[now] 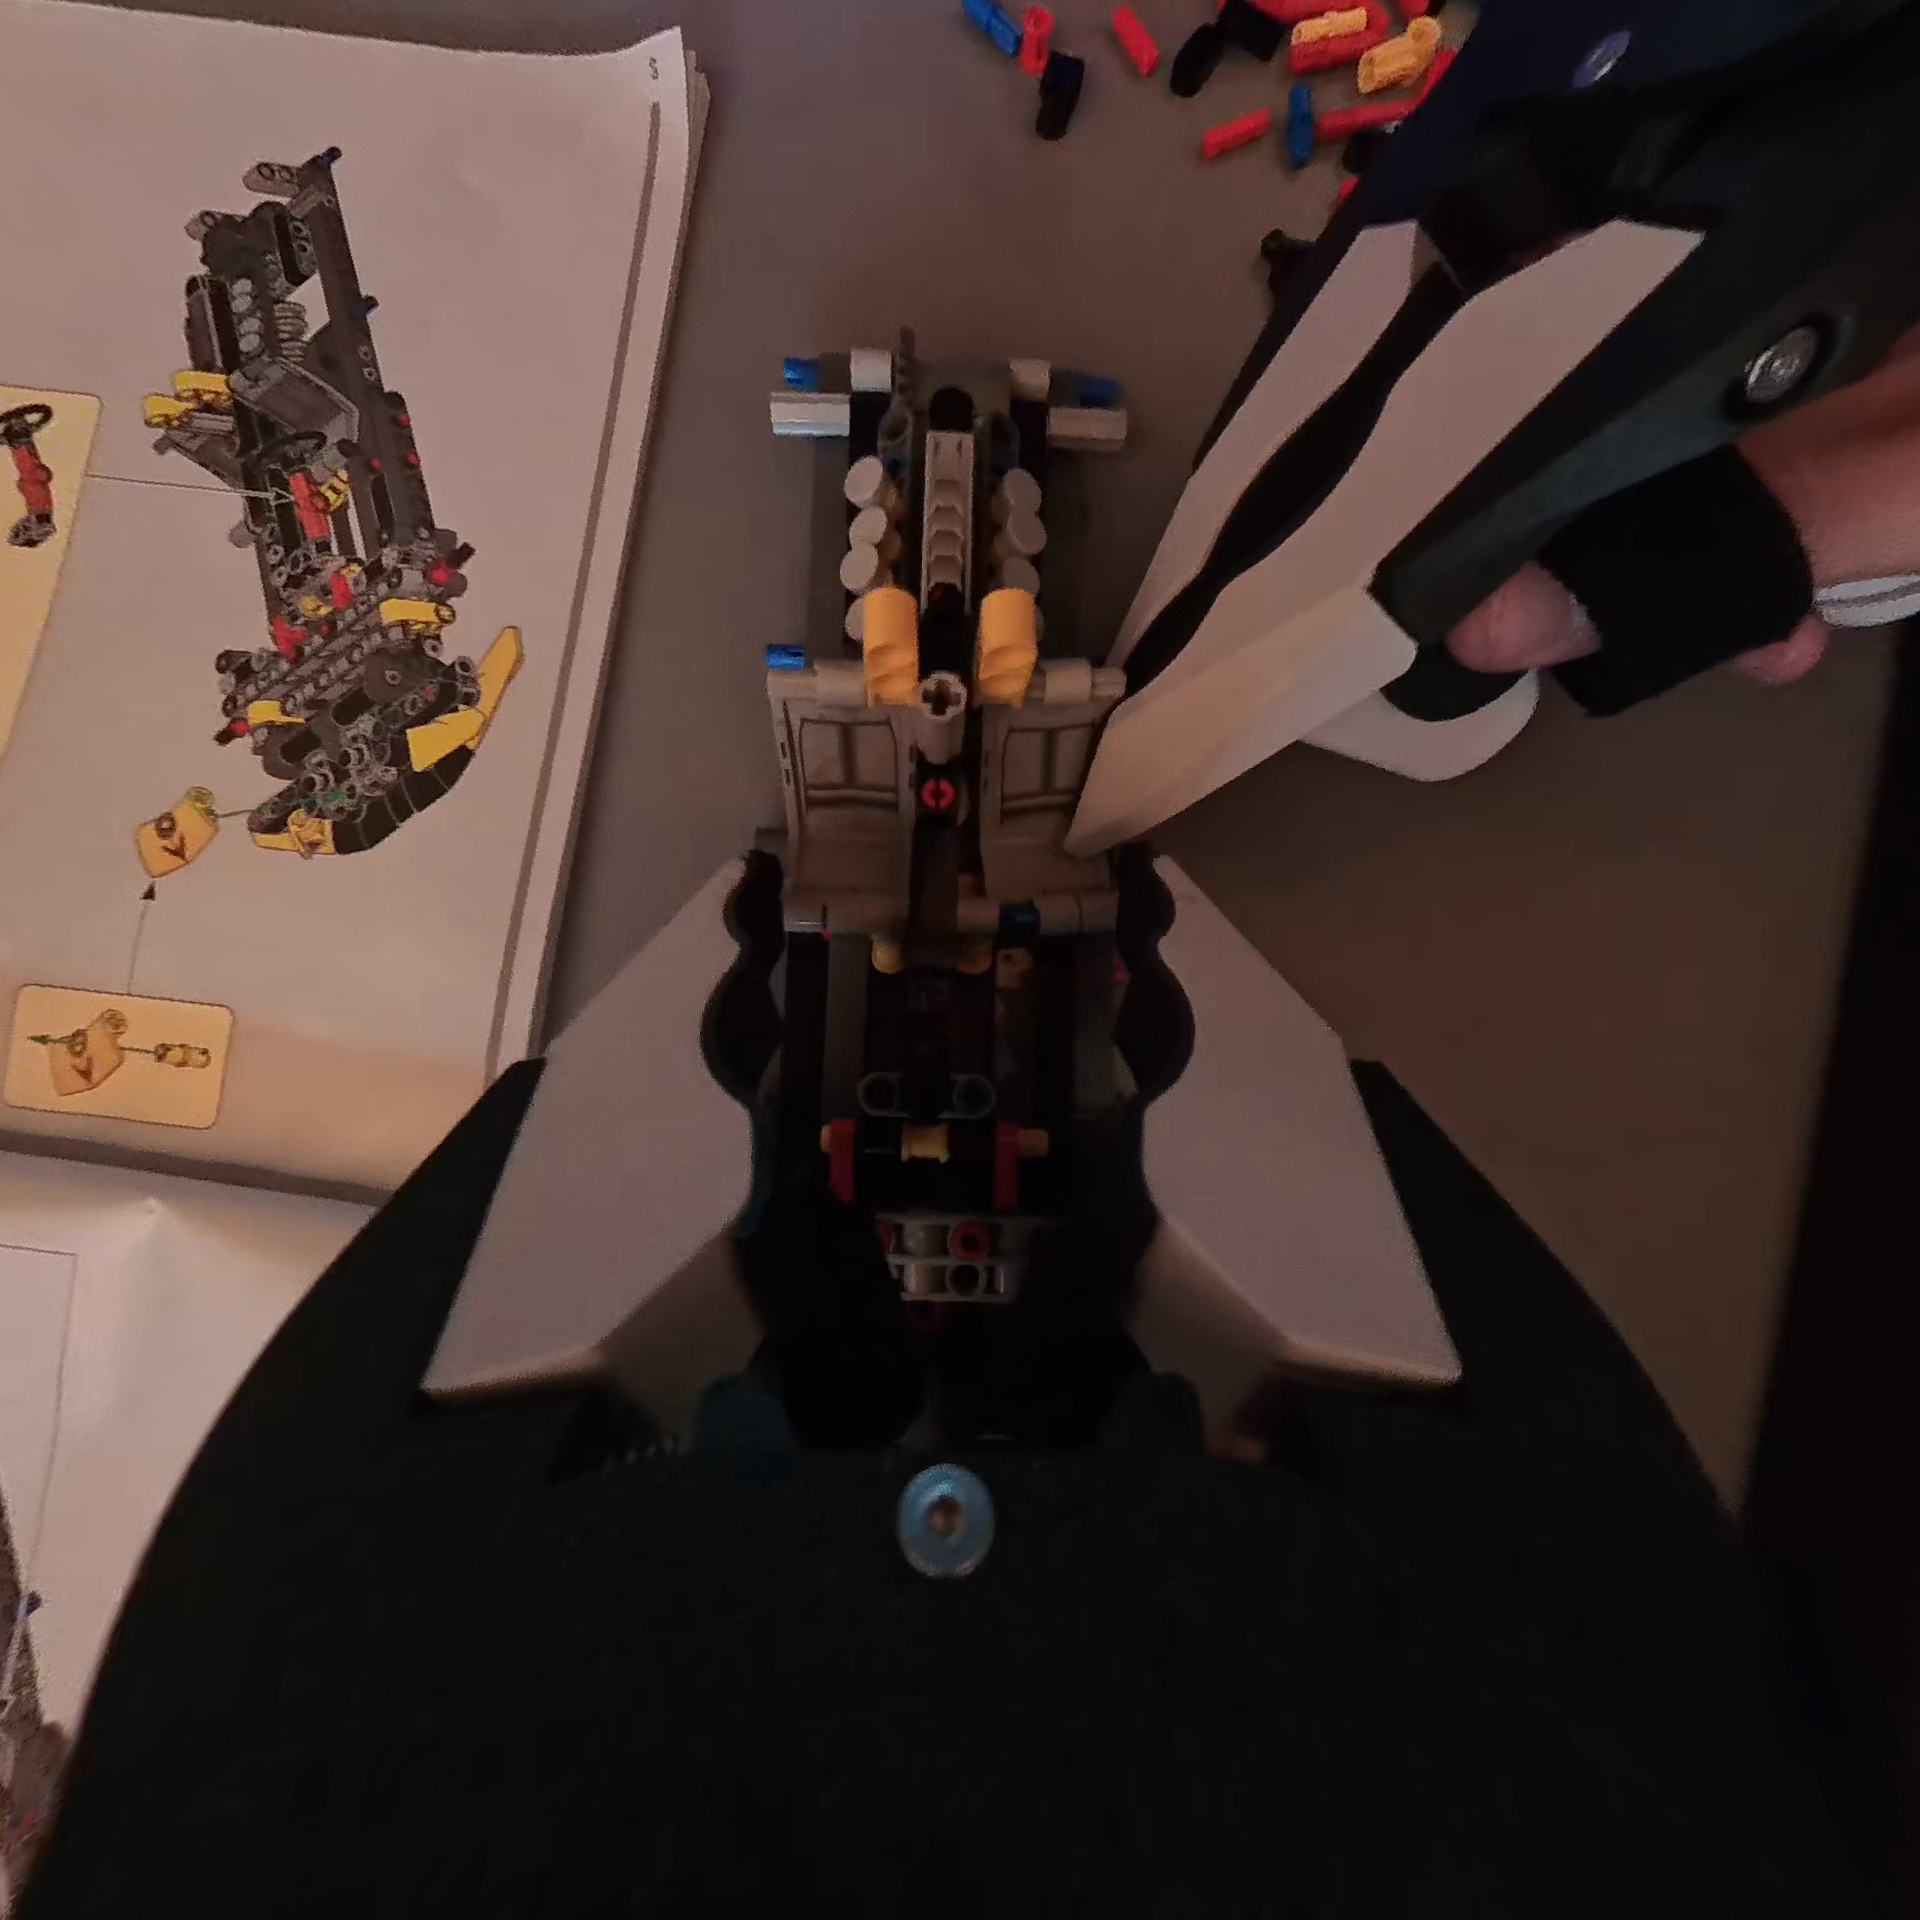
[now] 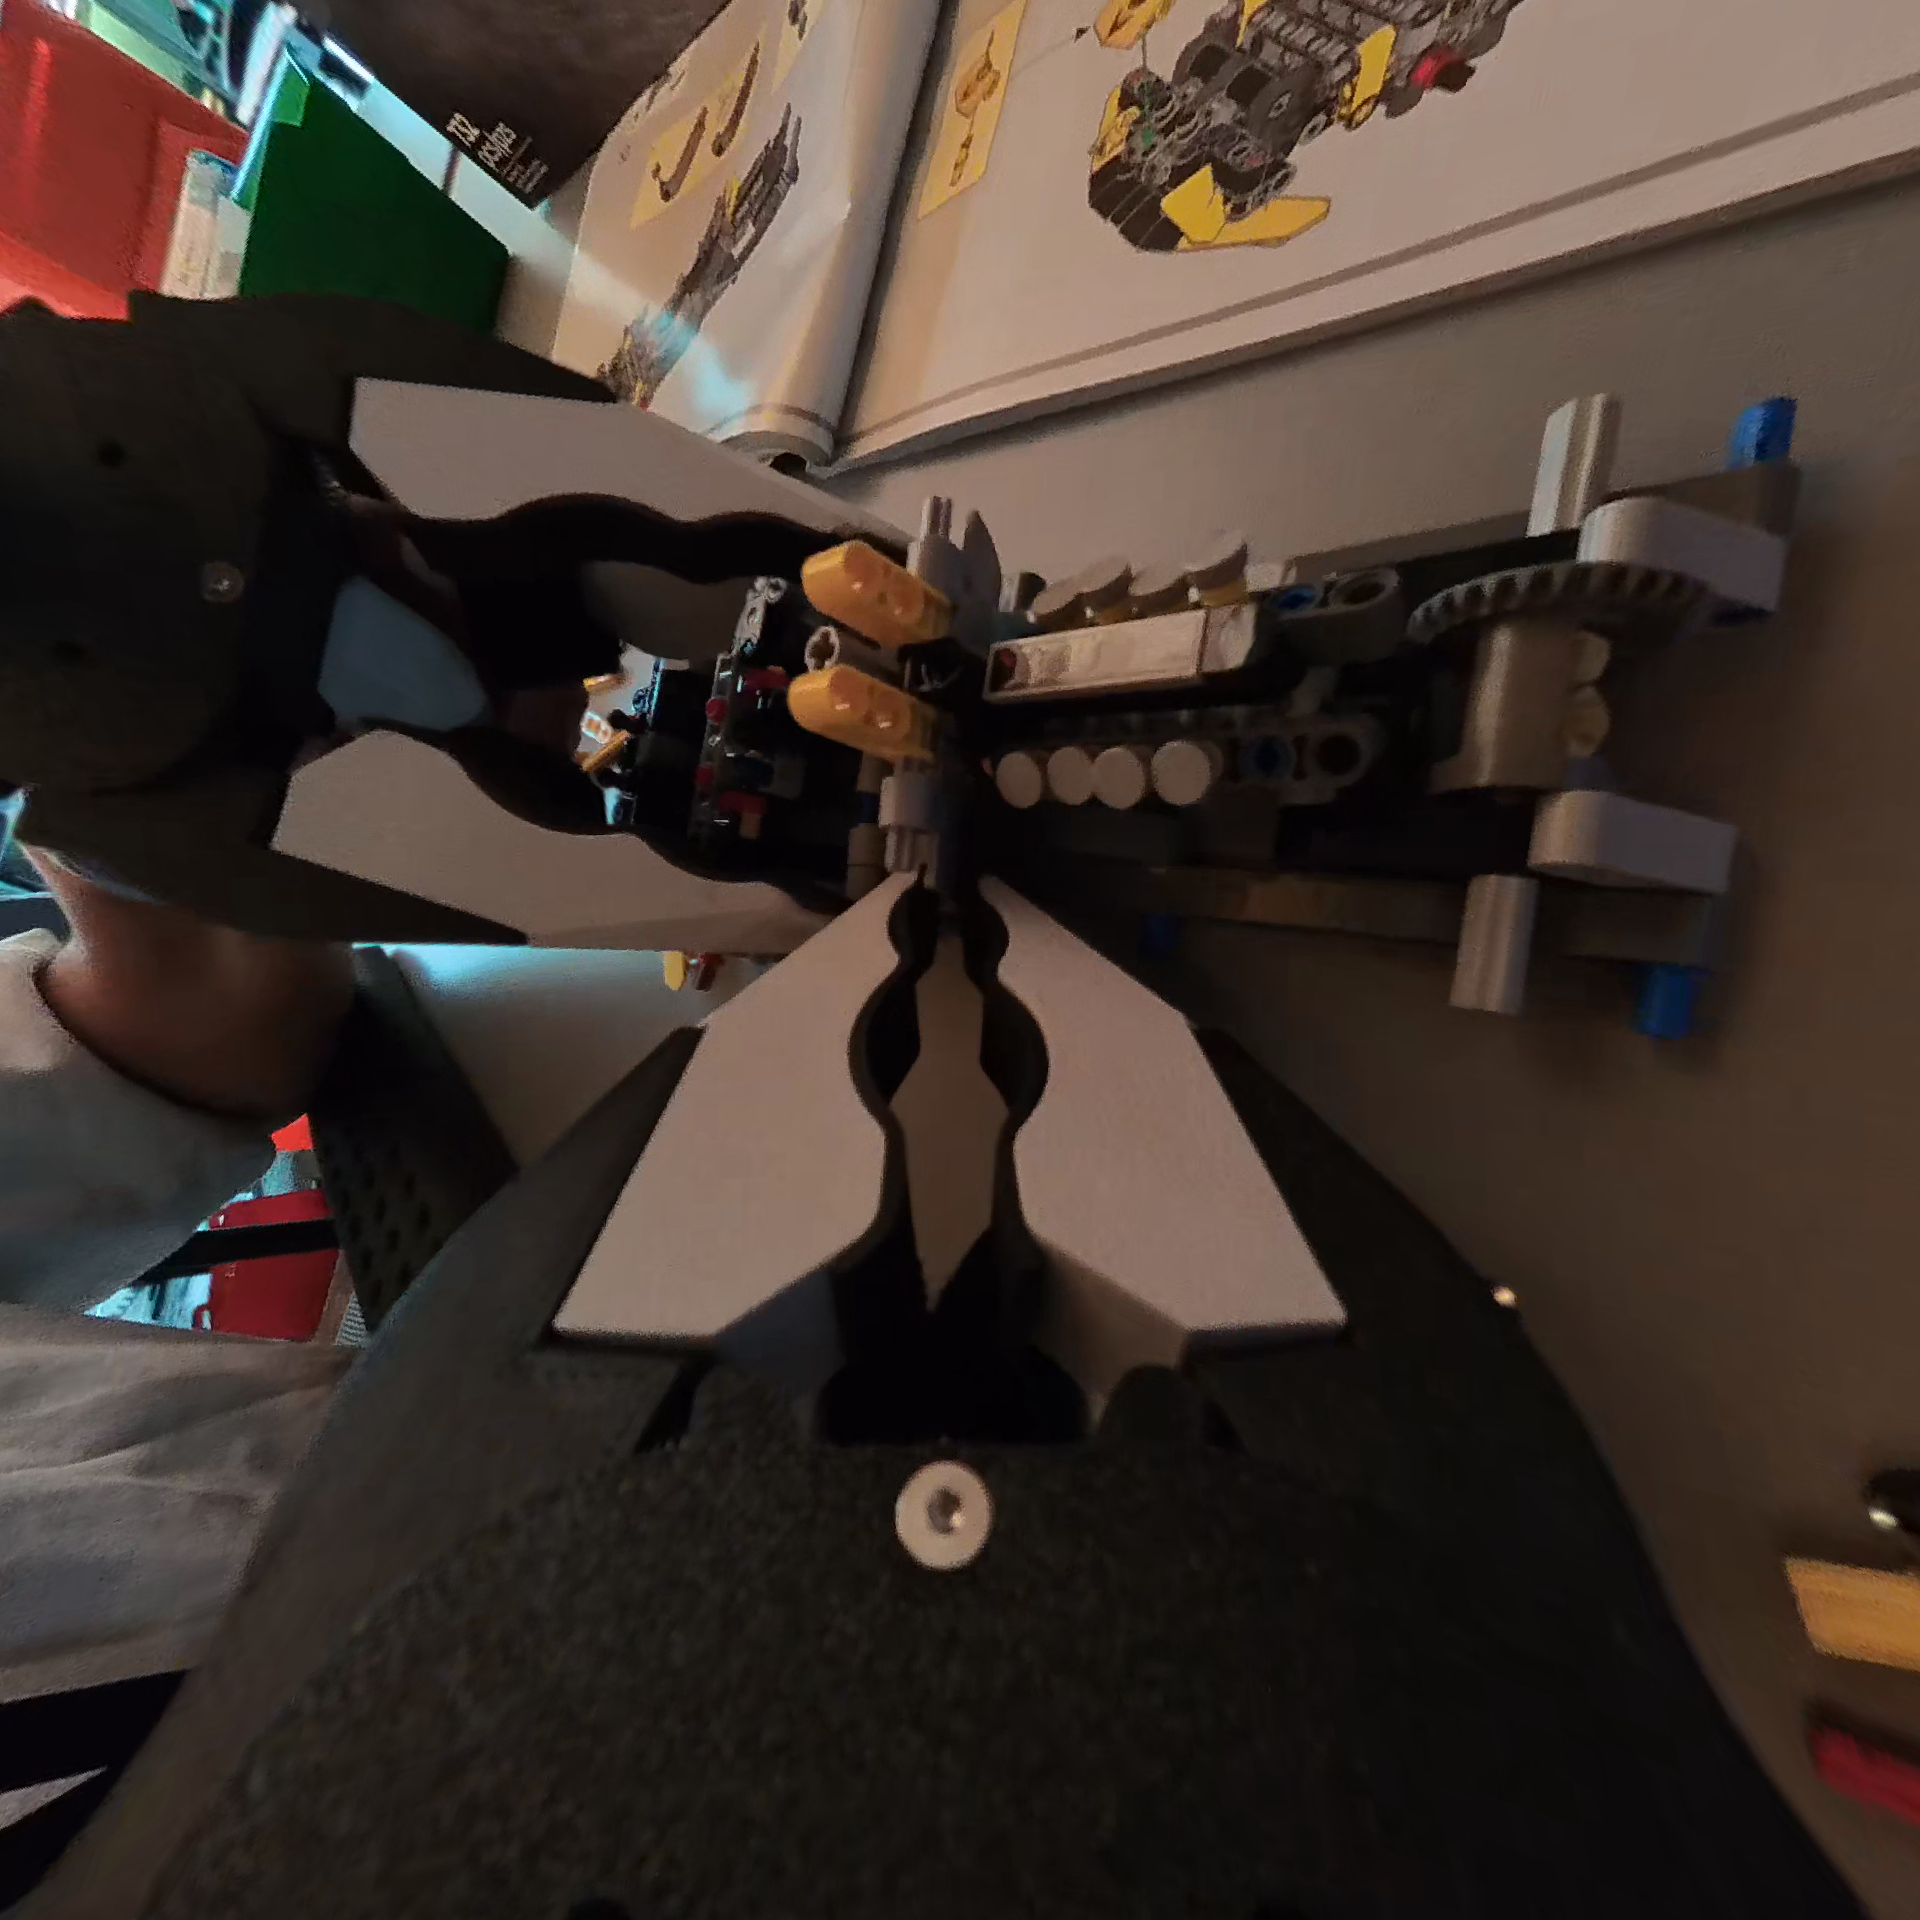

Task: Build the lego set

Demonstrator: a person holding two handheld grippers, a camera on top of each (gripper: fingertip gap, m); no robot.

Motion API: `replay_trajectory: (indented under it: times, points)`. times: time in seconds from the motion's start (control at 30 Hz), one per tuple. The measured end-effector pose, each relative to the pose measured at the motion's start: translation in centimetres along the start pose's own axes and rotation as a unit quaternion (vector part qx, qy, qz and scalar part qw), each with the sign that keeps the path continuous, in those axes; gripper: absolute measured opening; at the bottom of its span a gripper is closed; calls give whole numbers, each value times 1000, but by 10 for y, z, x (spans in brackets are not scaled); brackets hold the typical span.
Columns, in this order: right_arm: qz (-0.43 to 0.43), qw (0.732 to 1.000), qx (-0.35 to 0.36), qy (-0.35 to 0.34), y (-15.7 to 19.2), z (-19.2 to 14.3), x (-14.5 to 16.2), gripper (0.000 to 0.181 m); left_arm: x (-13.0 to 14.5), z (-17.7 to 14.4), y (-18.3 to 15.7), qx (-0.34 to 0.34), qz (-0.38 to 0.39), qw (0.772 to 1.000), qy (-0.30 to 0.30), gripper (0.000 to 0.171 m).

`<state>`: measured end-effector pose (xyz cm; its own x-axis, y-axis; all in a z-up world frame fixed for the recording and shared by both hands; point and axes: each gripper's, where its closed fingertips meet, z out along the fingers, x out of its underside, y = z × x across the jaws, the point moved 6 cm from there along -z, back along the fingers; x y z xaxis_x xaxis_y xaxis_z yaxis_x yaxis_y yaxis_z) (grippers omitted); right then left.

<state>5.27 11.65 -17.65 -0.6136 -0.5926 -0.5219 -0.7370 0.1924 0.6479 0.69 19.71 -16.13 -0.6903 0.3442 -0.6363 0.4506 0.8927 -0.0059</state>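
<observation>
Half-built lego chassis (image 1: 940, 727) lying lengthwise on the grey surface (image 1: 1455, 987), beside the open instruction booklet (image 1: 343, 582); near end clamped between the left tongs (image 1: 943, 894), closed around the dark frame just behind the grey seat panels (image 1: 852, 769); right tongs (image 2: 943, 894) nearly closed, tips almost meeting against the chassis flank by the grey axle piece (image 2: 914, 821) — whether a small part sits pinched there cannot be told, too dark and too small. Two yellow connectors (image 1: 945, 634) standing either side of the central axle; row of pale round cylinders (image 2: 1101, 774) along the engine block, gear (image 2: 1558, 613) at the far end; loose red, blue, yellow and black pins (image 1: 1226, 73) scattered well apart at the top of the surface. Step in hand, judged from the pose: seating or nudging something at the side of the seats. To do it well: keep the left grip firm and level so the frame neither twists nor lifts; press with the right tips straight along the hole axis, not at a slant; small, steady push — no levering against the seat panels, likely to pop off; check against the booklet drawing before letting go; watch the blue pins (image 2: 1668, 1003) on the flank, easily knocked by a sliding tip.
</observation>
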Motion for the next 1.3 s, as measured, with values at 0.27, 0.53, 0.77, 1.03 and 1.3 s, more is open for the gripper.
replay_trajectory:
  times: [0.27,0.53,0.77,1.03,1.3]
  points:
    - [-15,1000,5,0,3,4,1,2,7,-25,3,6,10,1000,-3,48]
    - [1,1000,5,-10,5,5,1,3,18,-15,0,-22,58,998,12,14]
    - [-12,1000,8,-14,2,-3,7,19,19,-13,3,-16,42,999,-8,11]
    - [-333,925,174,-61,41,-20,18,24,19,-13,4,3,10,1000,-20,10]
    - [-496,821,282,-28,47,7,23,17,19,-13,4,8,8,1000,-21,10]
